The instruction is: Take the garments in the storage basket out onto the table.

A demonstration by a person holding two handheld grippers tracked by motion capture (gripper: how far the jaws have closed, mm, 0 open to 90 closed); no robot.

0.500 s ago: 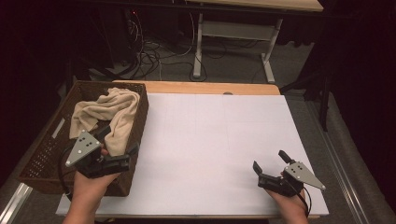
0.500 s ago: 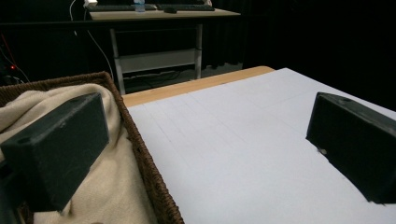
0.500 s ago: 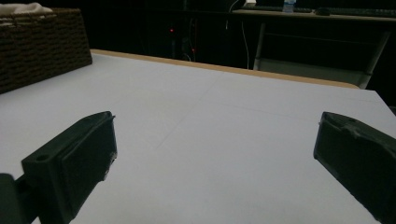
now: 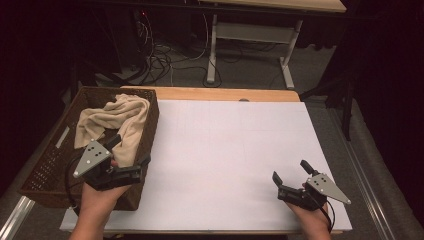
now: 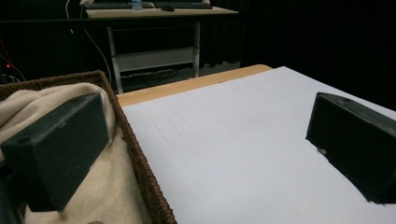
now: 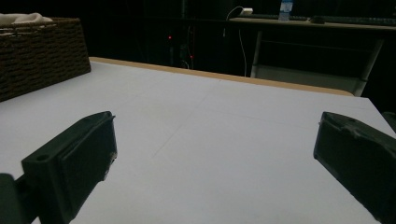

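A beige cloth (image 4: 117,117) lies bunched in a brown wicker basket (image 4: 50,165) at the table's left edge. My left gripper (image 4: 130,151) hovers open over the basket's near right wall. One jaw is above the cloth (image 5: 42,100) and the other above the white sheet, with the basket rim (image 5: 137,158) between them and untouched. My right gripper (image 4: 291,171) stands open low over the white sheet (image 4: 225,150) near the front right corner. Nothing lies between its jaws in the right gripper view, where my right gripper (image 6: 217,163) looks toward the basket (image 6: 42,51).
A white sheet covers most of the wooden table (image 4: 215,94). Beyond the far edge stands a metal-legged desk (image 4: 250,35) with cables (image 4: 165,60) on the floor. The surroundings are dark.
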